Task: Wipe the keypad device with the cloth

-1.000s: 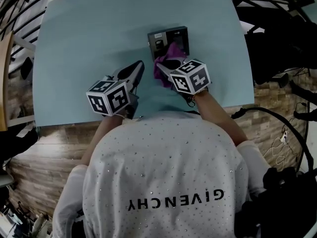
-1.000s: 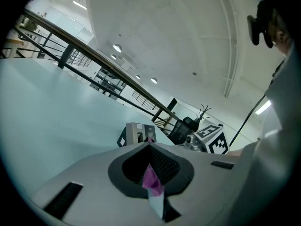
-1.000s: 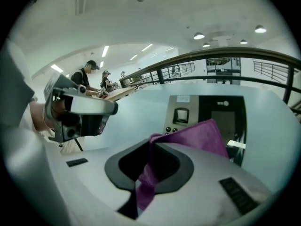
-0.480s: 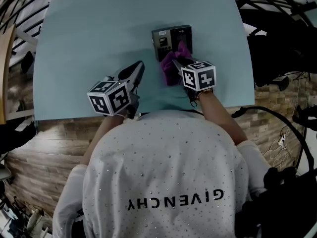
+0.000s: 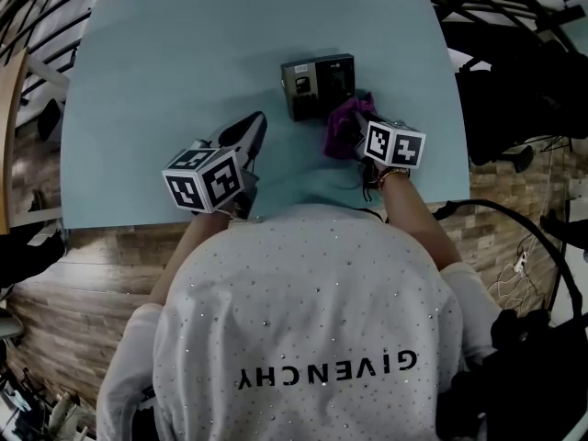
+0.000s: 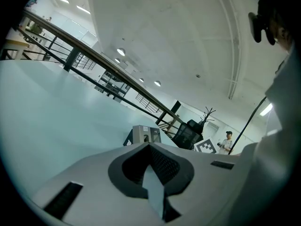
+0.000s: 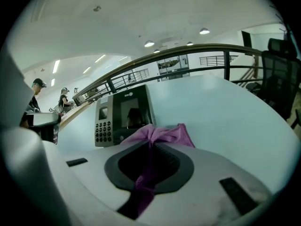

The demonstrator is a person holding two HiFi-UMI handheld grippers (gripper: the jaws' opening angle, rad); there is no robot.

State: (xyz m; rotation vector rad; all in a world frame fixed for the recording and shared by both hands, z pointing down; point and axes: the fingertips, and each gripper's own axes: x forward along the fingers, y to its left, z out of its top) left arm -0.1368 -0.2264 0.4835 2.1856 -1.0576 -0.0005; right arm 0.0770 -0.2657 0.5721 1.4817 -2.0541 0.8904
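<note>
- Keypad device (image 5: 317,84): dark, boxy slab lying on the pale blue table (image 5: 175,53), upper centre of the head view. In the right gripper view (image 7: 123,118), a grid of small buttons at left and a glossy dark screen at right.
- Cloth (image 5: 344,125): purple, soft and bunched, just at the device's lower right corner, centre-right of the head view. Contact with the casing too close to call.
- Same cloth in the right gripper view (image 7: 162,134): fanned out in folds past the jaw tips, a thin twisted tail running back between them.
- Right gripper (image 5: 360,134): clamped on that cloth, jaws pinching it tight (image 7: 150,144).
- Compared with half a second ago: cloth and right gripper slid off the device's face toward the right of the frame, so the whole top of the device shows uncovered.
- Left gripper (image 5: 258,123): centre-left, well apart from the device, same spot as before; jaws pressed together to a point (image 6: 149,146), nothing between them.
- Device small beyond those tips (image 6: 144,134).
</note>
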